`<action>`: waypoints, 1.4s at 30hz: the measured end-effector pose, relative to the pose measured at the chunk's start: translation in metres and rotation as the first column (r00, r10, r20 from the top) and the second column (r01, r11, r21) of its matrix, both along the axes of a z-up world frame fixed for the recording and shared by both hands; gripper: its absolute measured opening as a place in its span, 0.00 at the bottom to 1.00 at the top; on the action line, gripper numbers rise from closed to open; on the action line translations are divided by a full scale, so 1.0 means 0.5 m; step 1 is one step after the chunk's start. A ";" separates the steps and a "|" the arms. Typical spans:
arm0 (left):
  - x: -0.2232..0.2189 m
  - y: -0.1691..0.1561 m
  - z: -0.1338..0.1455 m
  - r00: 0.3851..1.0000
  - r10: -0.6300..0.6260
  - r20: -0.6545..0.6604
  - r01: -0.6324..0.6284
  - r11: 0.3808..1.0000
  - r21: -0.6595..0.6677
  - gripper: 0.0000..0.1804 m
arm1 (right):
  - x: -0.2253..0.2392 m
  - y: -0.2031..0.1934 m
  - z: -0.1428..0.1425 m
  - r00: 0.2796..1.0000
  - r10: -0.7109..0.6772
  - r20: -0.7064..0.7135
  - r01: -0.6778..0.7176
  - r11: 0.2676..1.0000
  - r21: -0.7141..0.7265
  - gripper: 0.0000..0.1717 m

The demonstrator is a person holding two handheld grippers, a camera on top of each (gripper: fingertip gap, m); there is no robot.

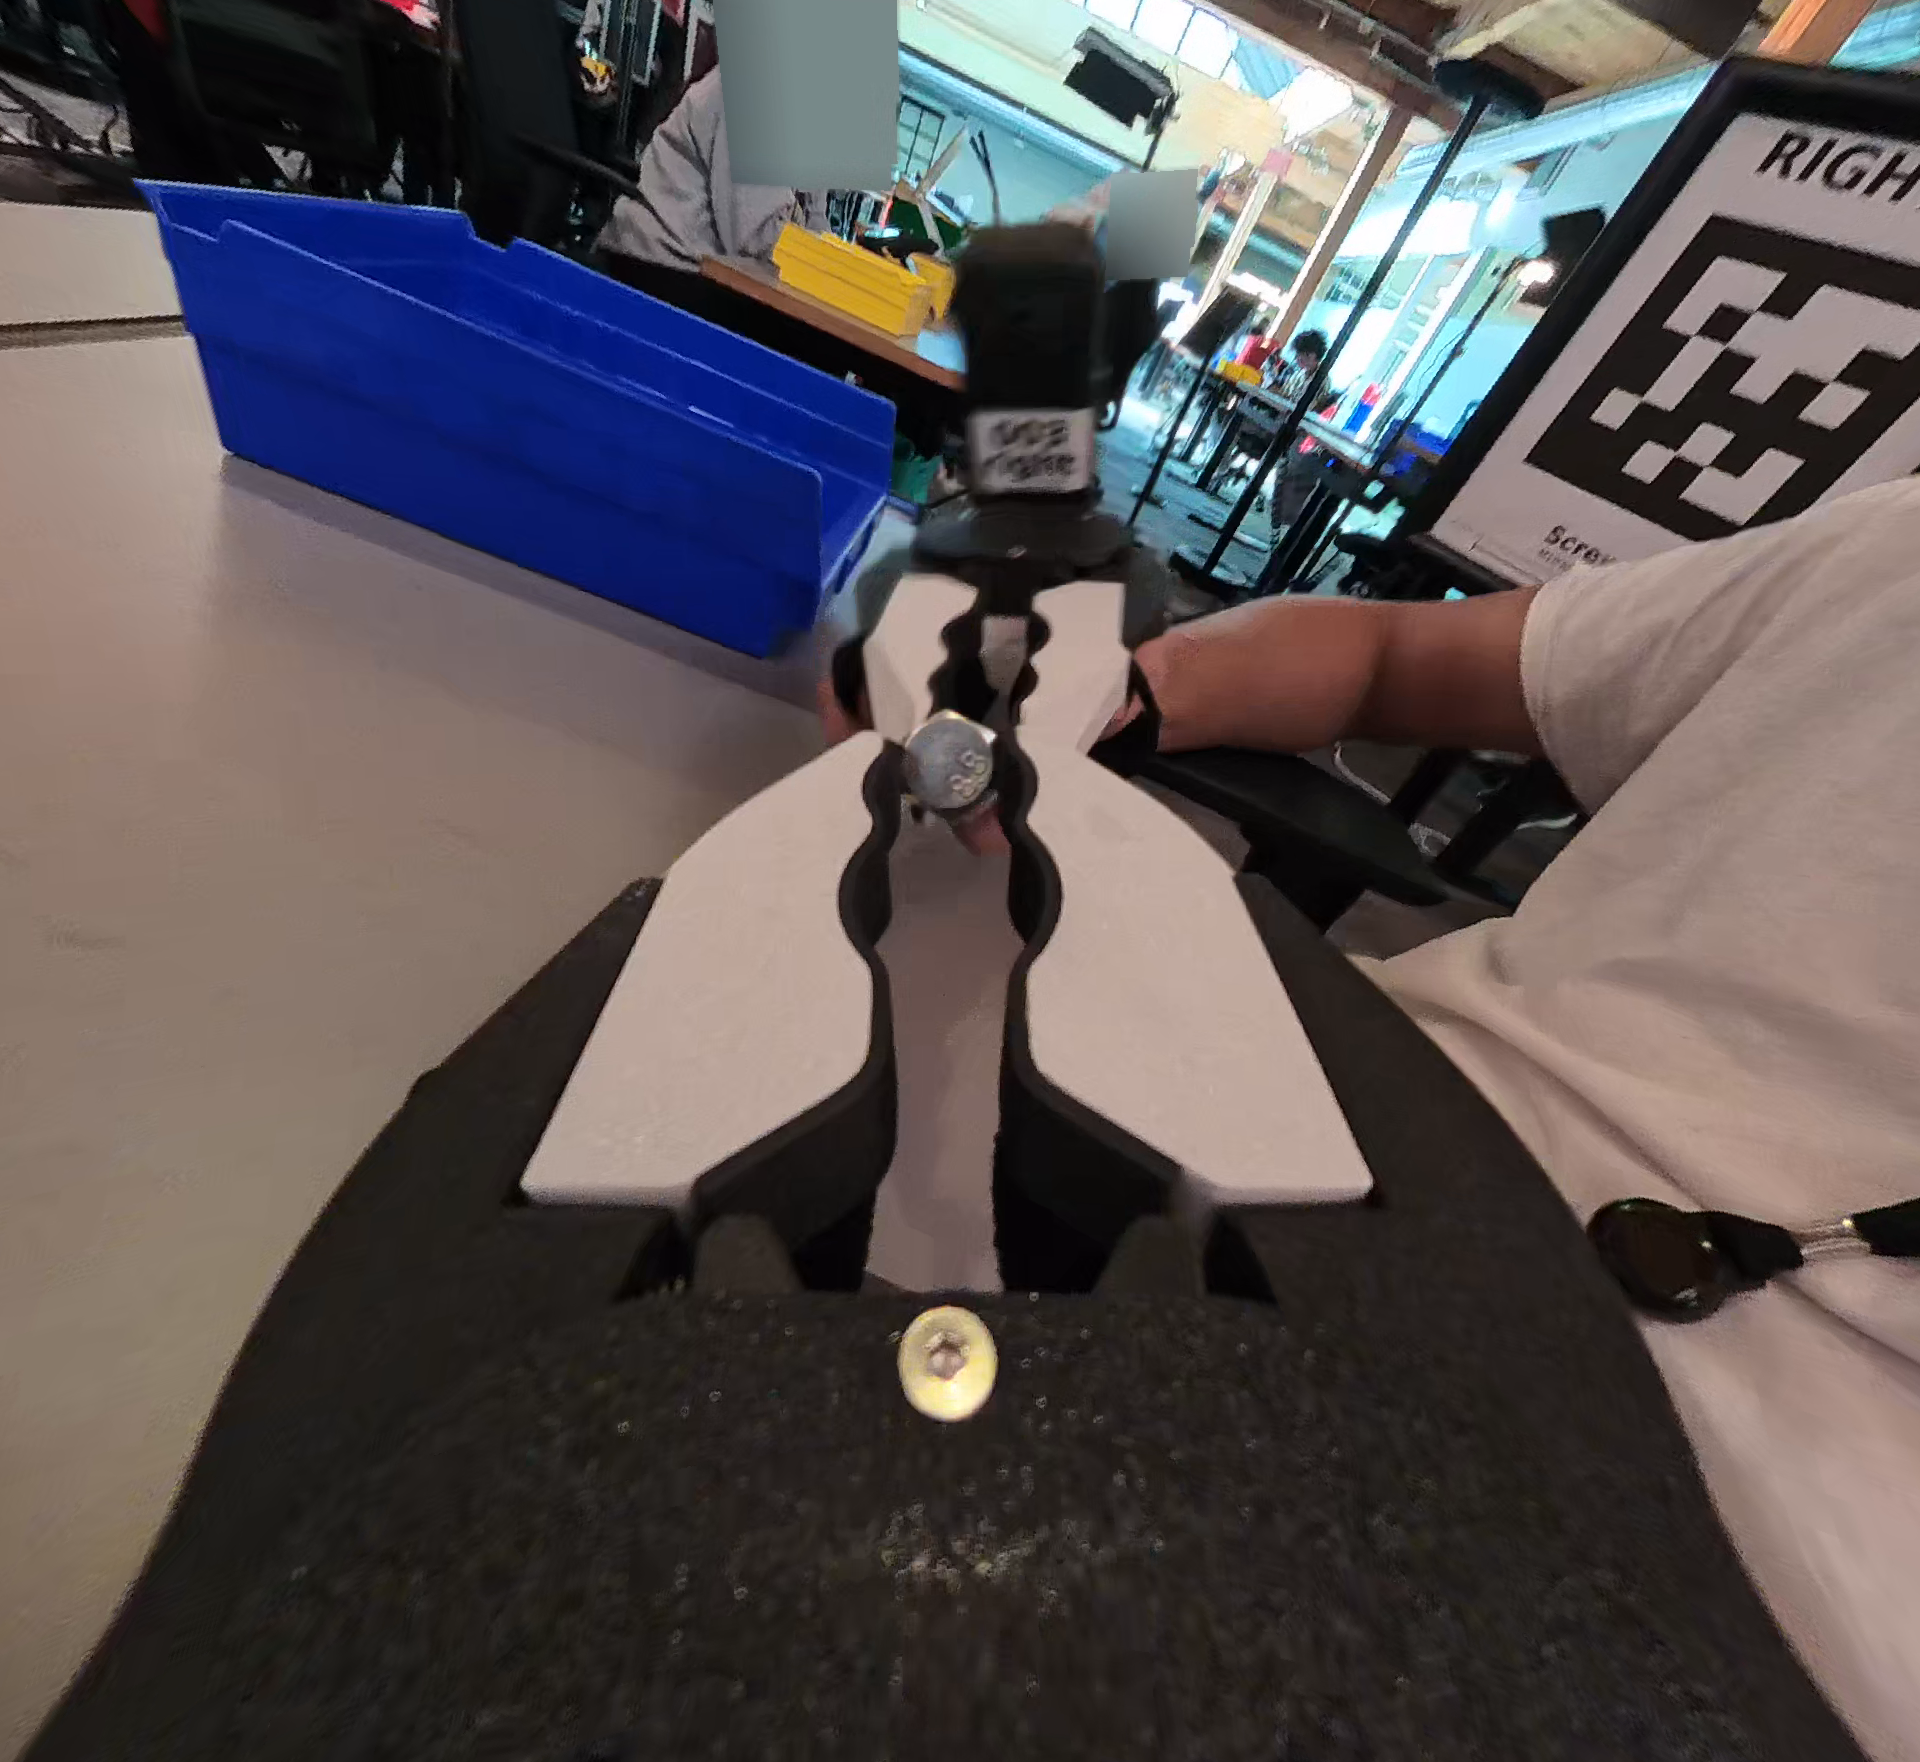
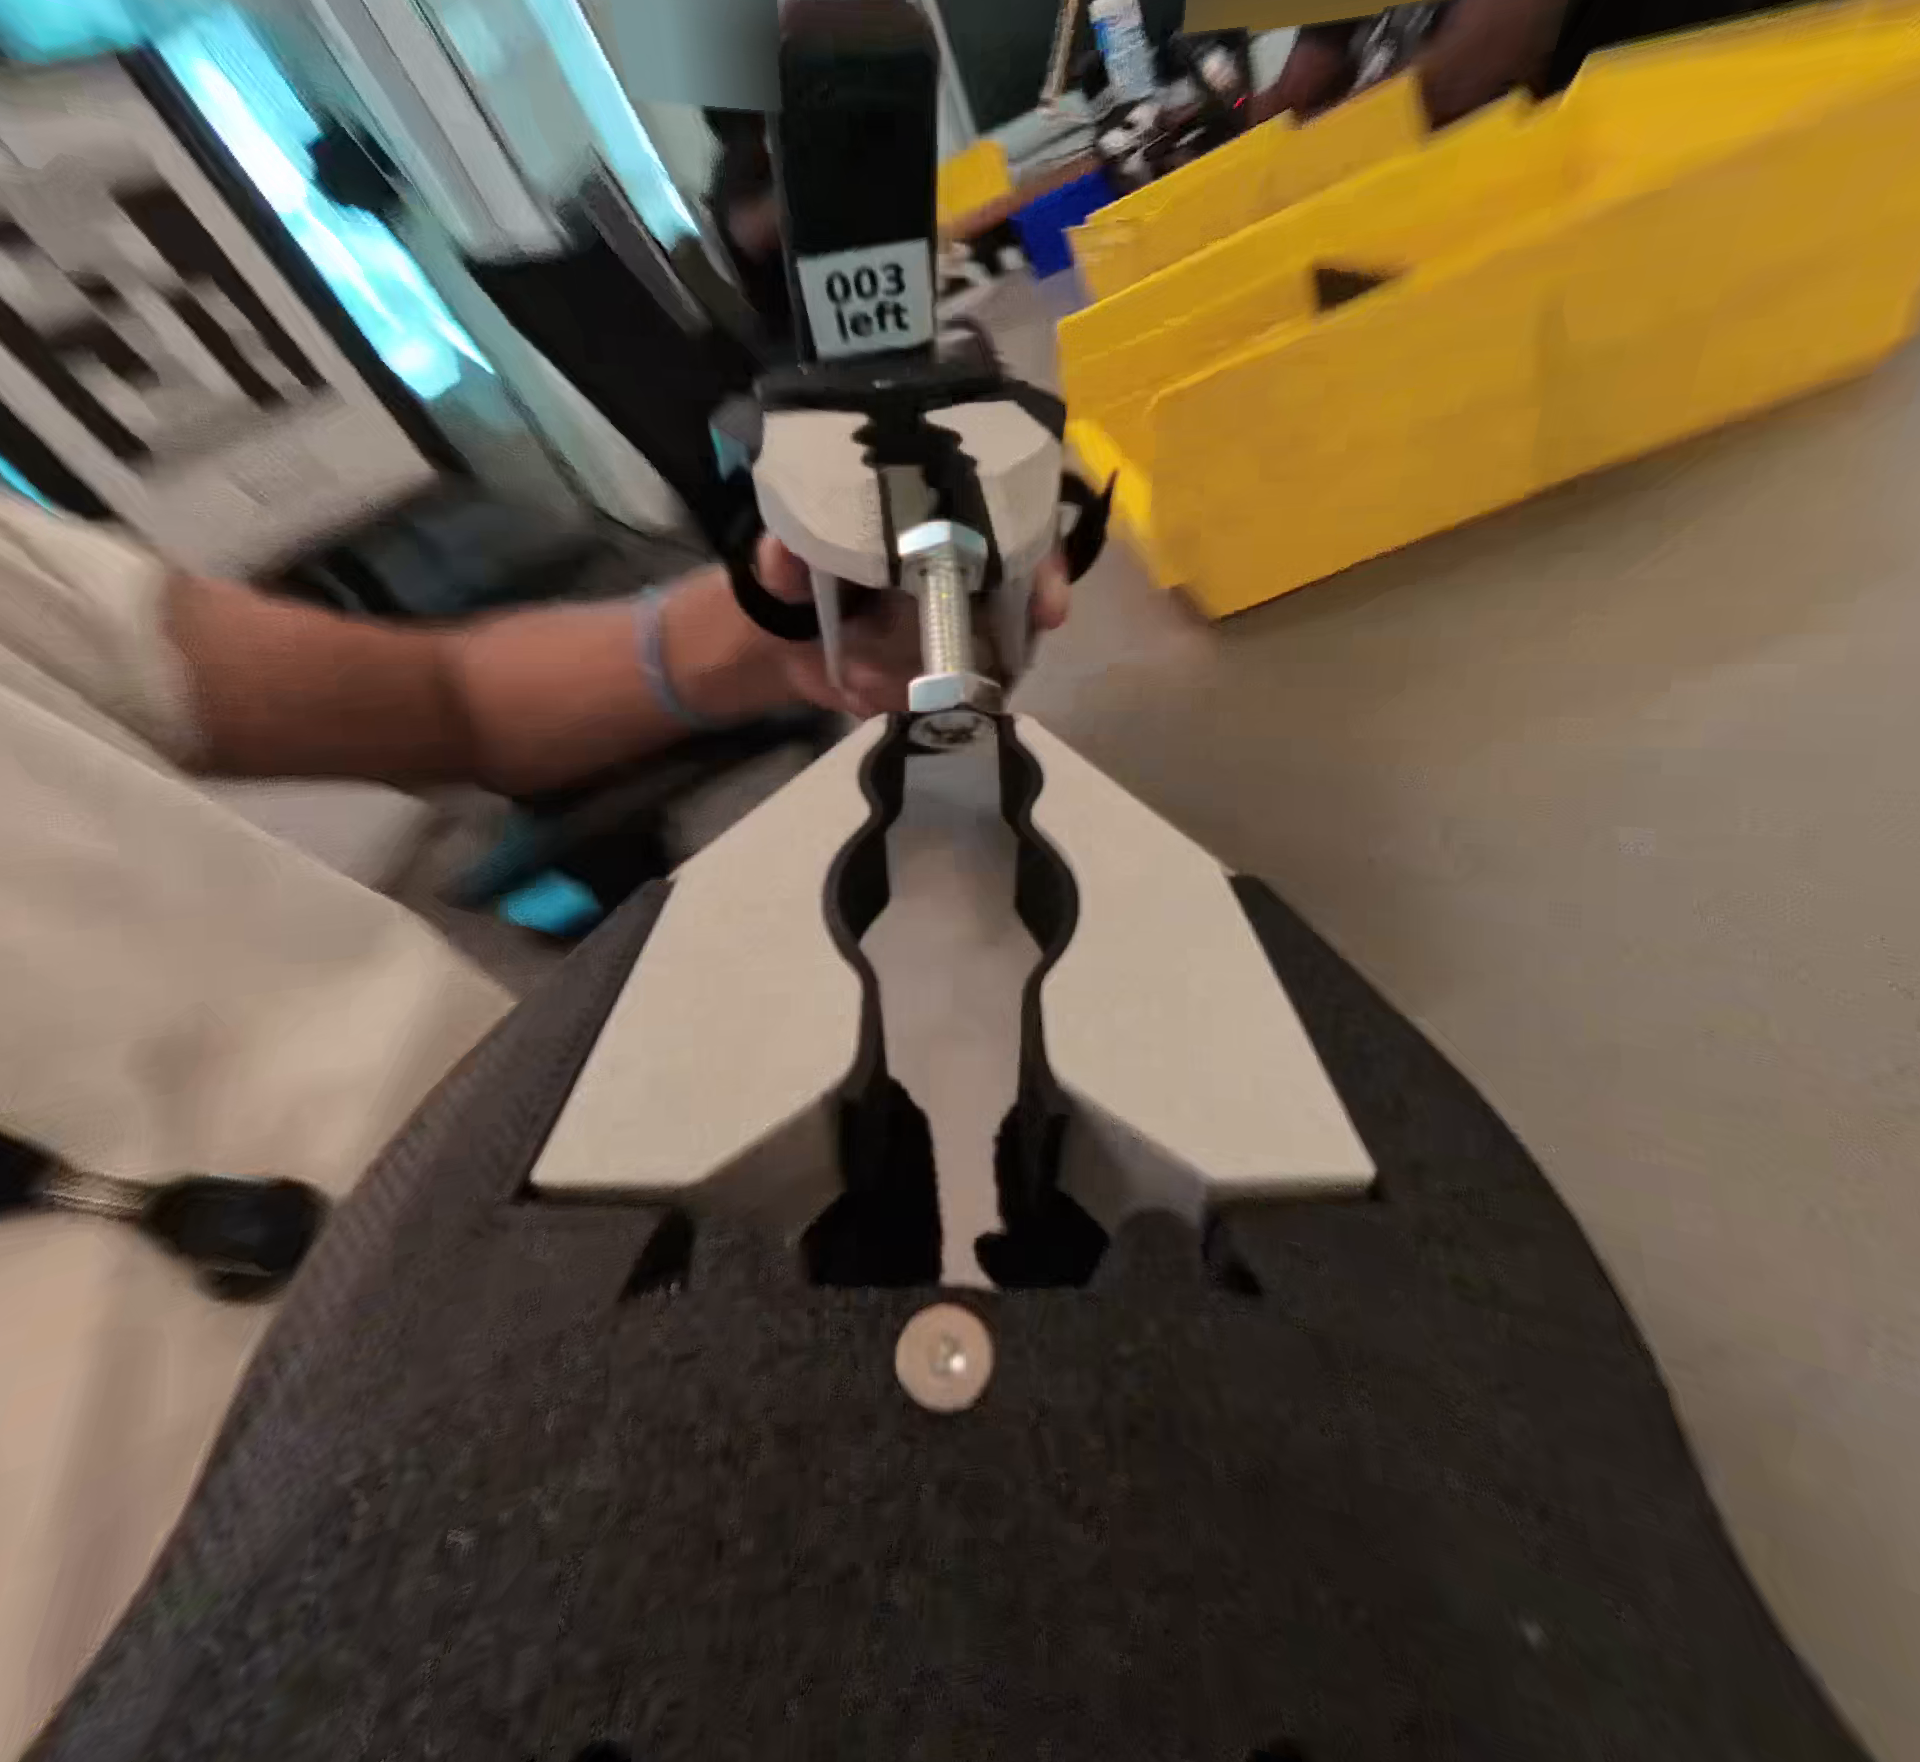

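Observation:
A silver hex bolt hangs in the air between my two grippers, which face each other tip to tip. In the left wrist view my left gripper (image 1: 948,777) is shut on the bolt's hex head (image 1: 943,756), with both pads pressing its sides. The right gripper (image 1: 989,673) shows just beyond it. In the right wrist view my right gripper (image 2: 945,738) is shut on a silver hex nut (image 2: 951,692) at the end of the bolt's threaded shaft (image 2: 940,611). The left gripper (image 2: 940,517) holds the head at the shaft's far end.
A blue bin (image 1: 520,403) stands on the pale table (image 1: 312,829) to the left. A yellow bin (image 2: 1455,362) stands on the table at the right. A person's arms (image 1: 1351,663) hold the grippers. A black-and-white marker board (image 1: 1714,341) stands at the right.

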State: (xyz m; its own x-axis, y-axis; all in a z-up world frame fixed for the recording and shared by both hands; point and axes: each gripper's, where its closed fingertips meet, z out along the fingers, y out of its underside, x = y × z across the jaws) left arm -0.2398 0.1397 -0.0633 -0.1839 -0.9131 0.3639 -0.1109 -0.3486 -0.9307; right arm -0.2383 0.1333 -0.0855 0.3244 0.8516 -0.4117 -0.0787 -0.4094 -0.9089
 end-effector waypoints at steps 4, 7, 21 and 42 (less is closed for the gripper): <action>-0.008 0.015 0.015 0.998 0.017 0.059 -0.015 0.999 -0.049 0.09 | -0.010 0.005 0.024 0.908 0.047 -0.416 -0.239 0.874 -0.423 0.10; -0.011 0.019 0.012 0.998 0.027 0.061 -0.025 0.999 -0.041 0.09 | -0.011 0.009 0.021 0.917 0.036 -0.398 -0.215 0.883 -0.417 0.10; -0.011 0.056 0.028 0.984 0.132 0.123 -0.082 0.934 -0.347 0.09 | 0.054 0.037 0.032 0.570 -0.771 0.284 -0.126 0.260 0.957 0.28; 0.013 0.010 0.022 0.994 0.057 0.096 -0.029 0.961 -0.274 0.09 | 0.021 0.017 0.049 0.868 -0.419 0.266 0.137 0.718 0.683 0.10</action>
